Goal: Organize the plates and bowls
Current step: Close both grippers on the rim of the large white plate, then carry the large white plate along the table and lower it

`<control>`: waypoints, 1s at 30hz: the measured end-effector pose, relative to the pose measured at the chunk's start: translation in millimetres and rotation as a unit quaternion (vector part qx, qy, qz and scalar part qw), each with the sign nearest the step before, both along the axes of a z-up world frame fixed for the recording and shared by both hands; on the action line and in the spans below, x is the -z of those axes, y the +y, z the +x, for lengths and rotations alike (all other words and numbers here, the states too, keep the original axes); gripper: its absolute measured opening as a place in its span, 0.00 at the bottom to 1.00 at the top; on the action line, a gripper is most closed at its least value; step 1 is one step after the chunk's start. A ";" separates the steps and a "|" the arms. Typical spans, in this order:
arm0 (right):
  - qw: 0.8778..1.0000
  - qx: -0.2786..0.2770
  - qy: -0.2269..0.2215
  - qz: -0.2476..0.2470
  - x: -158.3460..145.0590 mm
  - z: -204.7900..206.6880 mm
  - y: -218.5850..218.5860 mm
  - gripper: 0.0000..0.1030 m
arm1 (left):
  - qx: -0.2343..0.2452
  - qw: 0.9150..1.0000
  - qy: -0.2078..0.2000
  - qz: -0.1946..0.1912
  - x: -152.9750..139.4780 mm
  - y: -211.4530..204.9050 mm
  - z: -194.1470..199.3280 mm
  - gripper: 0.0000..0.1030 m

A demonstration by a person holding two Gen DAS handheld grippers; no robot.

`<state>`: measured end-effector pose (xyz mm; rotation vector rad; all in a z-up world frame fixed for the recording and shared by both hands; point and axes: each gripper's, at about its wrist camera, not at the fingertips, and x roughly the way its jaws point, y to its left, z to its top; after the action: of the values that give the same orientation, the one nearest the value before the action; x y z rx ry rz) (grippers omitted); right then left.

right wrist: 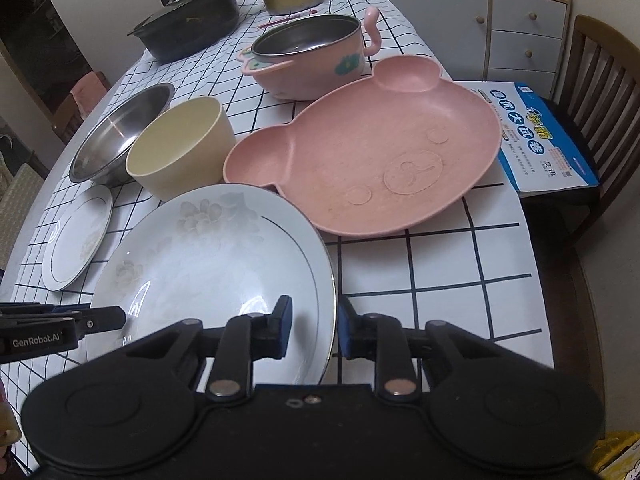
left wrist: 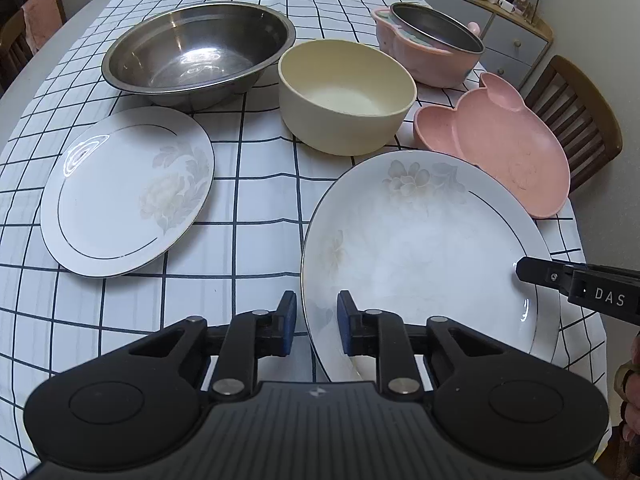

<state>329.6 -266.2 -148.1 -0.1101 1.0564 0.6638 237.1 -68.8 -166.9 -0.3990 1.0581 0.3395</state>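
- Large white floral plate (left wrist: pixel 424 248) on checked tablecloth (left wrist: pixel 248 216), glossy porcelain with thin dark rim line, straddled at opposite edges by both grippers, likely for a two-handed lift.
- Left gripper (left wrist: pixel 317 320) at plate's 7 o'clock rim, narrow, rim between blue pads; firm contact unclear.
- Right gripper (right wrist: pixel 315 326) at 4 o'clock rim, likewise narrow.
- Smaller matching plate (left wrist: pixel 128 192) at 9 o'clock, apart.
- Matte cream bowl (left wrist: pixel 346 96) at 12 o'clock; shiny steel bowl (left wrist: pixel 196 48) beyond.
- Bear-shaped pink plate (right wrist: pixel 368 152) at 1 o'clock, matte.
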 end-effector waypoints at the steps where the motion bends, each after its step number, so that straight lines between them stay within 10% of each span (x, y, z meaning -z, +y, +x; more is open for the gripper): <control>1: 1.000 0.000 0.001 0.001 0.3 0.7 -0.7 0.21 | -0.001 1.000 0.000 -0.002 0.3 -0.6 0.0 0.18; 17: 1.000 0.005 0.001 -0.004 -4.9 -13.6 -7.6 0.10 | -0.003 1.000 0.000 -0.010 -2.4 -1.4 -19.1 0.15; 30: 1.000 0.006 0.002 0.007 -23.3 -93.4 25.2 0.10 | -0.020 0.999 -0.026 -0.008 -28.9 49.4 -111.8 0.15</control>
<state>236.2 -240.9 -124.8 -0.0905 1.0552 0.6595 125.3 -19.5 -138.0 -0.4406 1.0027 0.3540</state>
